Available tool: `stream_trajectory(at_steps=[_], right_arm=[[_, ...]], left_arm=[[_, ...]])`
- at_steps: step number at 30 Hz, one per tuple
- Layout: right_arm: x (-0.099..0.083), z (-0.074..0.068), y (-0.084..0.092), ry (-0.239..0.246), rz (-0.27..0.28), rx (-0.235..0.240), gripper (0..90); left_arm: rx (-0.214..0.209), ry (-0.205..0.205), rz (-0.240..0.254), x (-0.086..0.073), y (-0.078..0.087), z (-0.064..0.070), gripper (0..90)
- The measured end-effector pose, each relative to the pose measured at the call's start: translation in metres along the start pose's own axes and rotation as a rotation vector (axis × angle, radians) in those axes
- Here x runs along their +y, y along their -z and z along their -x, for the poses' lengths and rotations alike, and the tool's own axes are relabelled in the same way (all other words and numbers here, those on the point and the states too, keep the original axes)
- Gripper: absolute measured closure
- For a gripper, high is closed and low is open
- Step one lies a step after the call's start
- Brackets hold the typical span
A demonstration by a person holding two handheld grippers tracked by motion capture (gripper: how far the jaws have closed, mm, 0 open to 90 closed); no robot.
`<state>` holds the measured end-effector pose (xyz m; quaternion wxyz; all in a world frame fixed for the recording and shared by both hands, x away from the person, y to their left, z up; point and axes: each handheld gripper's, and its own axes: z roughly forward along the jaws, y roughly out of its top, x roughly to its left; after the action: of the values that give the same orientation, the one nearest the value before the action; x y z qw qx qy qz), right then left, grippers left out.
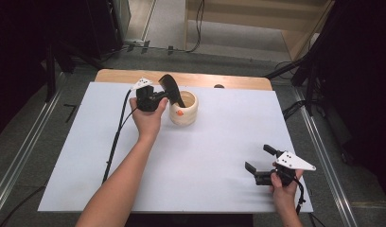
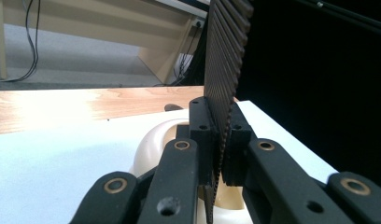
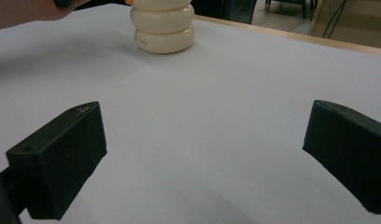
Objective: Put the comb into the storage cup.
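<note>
Your left gripper [image 1: 163,96] has its fingers [image 2: 201,140] clamped tight on a black comb [image 2: 223,60], pinching it low on the toothed strip so that most of the comb stands up above the grip. Seen from above, the comb leans over the rim of a cream ribbed holder [image 1: 184,109], which stands on the white counter [image 1: 181,156] just at 3 o'clock of your left hand [image 1: 147,118]; something small and orange [image 1: 180,113] shows inside the holder. Your right gripper [image 1: 261,163] rests near the counter's 5 o'clock corner, well apart from the holder, with its fingers [image 3: 62,158] spread wide and nothing between them. In the right gripper view the holder [image 3: 163,25] stands at 12 o'clock, far across the bare white surface.
</note>
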<state>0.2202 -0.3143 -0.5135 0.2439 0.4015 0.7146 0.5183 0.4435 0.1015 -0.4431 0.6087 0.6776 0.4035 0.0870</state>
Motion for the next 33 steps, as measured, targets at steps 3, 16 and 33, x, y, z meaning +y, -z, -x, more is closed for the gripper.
stream_trajectory(at_steps=[3,16,33], right_arm=[[0.000,0.000,0.000,0.000,0.000,0.000,0.0],[0.000,0.000,0.000,0.002,-0.003,-0.002,0.0],[0.000,0.000,-0.001,0.000,0.001,-0.001,0.0]], left_arm=[[0.016,-0.008,0.015,0.000,0.002,0.000,80.9],[0.064,-0.038,0.019,0.003,0.011,-0.002,31.3],[0.053,-0.142,0.019,0.004,0.026,0.010,0.0]])
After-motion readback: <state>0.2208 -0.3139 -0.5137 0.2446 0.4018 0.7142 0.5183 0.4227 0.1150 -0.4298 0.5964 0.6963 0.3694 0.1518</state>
